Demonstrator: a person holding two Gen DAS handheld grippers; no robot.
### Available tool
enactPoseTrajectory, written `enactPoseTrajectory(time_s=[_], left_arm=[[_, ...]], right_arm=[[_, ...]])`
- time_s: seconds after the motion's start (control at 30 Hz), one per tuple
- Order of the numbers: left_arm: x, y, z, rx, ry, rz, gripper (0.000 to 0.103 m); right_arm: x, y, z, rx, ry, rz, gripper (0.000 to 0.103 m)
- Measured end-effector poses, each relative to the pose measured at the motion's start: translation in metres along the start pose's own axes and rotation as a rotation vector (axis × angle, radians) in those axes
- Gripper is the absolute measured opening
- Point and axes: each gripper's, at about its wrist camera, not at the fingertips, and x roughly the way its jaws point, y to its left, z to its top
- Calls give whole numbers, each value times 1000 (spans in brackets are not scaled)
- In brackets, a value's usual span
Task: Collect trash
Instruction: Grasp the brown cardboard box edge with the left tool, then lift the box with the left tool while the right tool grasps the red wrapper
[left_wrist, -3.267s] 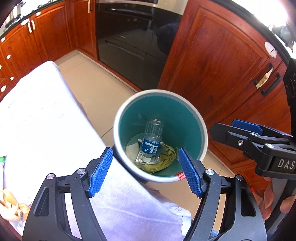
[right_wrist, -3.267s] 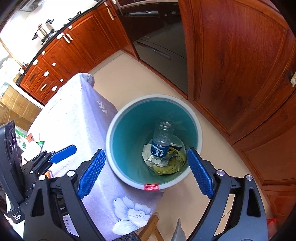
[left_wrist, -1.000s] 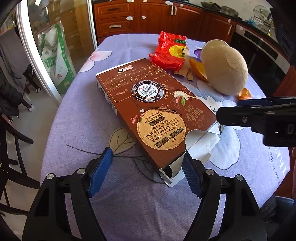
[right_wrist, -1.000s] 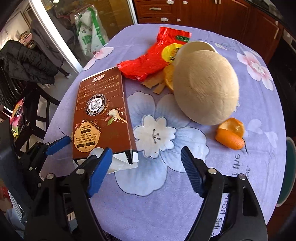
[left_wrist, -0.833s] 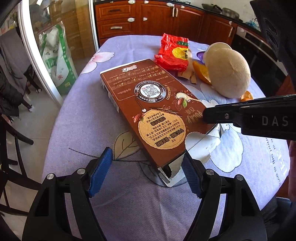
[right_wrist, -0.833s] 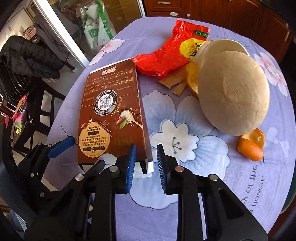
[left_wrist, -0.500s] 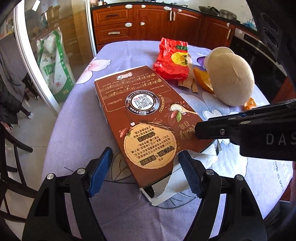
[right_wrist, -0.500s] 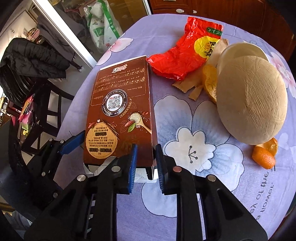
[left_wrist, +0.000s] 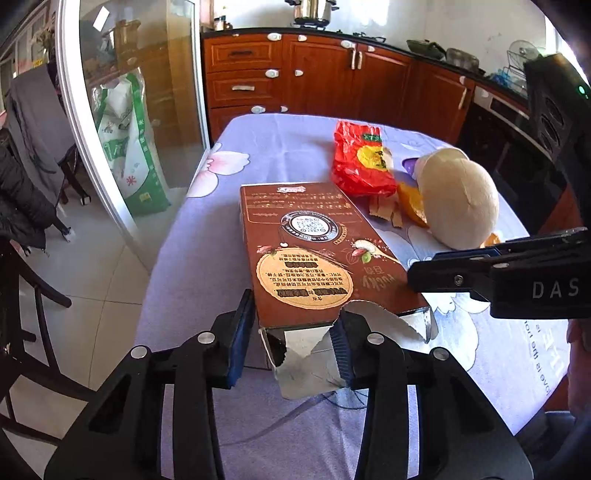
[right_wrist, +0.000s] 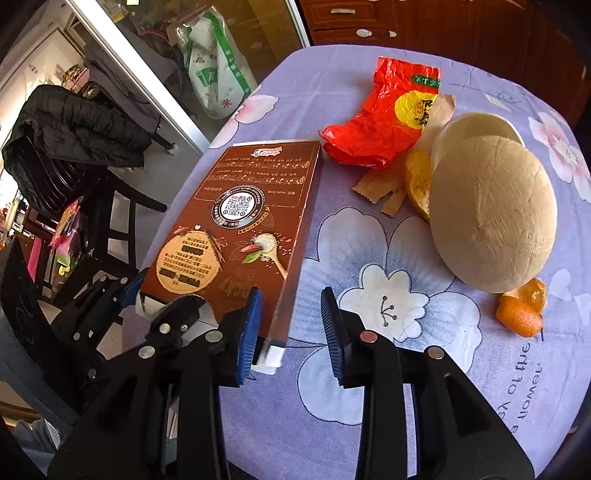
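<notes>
A torn-open brown cardboard box (left_wrist: 310, 258) lies flat on the lilac floral tablecloth (right_wrist: 369, 387), its ripped near end raised slightly off the cloth. The left gripper (left_wrist: 291, 332) straddles that end; its jaws have just been closing, and the blue pads (left_wrist: 242, 328) now pinch the box's left side and the torn flap. The right gripper (right_wrist: 290, 326) sits at the box's near right corner; its jaws have just been opening, the left pad touching the box's edge and the right pad standing clear of it above the cloth. Beyond the box lie a crumpled red snack wrapper (right_wrist: 384, 118), scraps of brown paper (right_wrist: 376, 192), a pale halved coconut shell (right_wrist: 491, 214) and orange peel (right_wrist: 521, 306). Wooden kitchen cabinets (left_wrist: 314, 77) line the far wall, and a black jacket (right_wrist: 70, 125) hangs over a chair beside the table.
</notes>
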Motion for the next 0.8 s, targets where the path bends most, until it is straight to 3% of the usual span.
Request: enactPoseTrajectory(time_s=[0.1, 0.17, 0.33, 0.53, 0.7, 0.8], left_arm=[[-8, 10, 7, -55, -11, 7, 17], [-17, 16, 14, -85, -27, 2, 14], [-28, 13, 21, -84, -40, 30, 11], [-55, 8, 38, -65, -125, 51, 6], [-42, 13, 38, -79, -82, 59, 6], [-39, 21, 36, -108, -76, 48, 6]], right_arm=[[-7, -6, -4, 2, -7, -25, 31], [-10, -11, -7, 15, -7, -27, 31], [-19, -17, -14, 28, -29, -31, 31], [-34, -25, -16, 46, -67, -34, 31], [-37, -25, 4, 29, -92, -50, 31], [-33, -19, 28, -11, -110, -70, 38]])
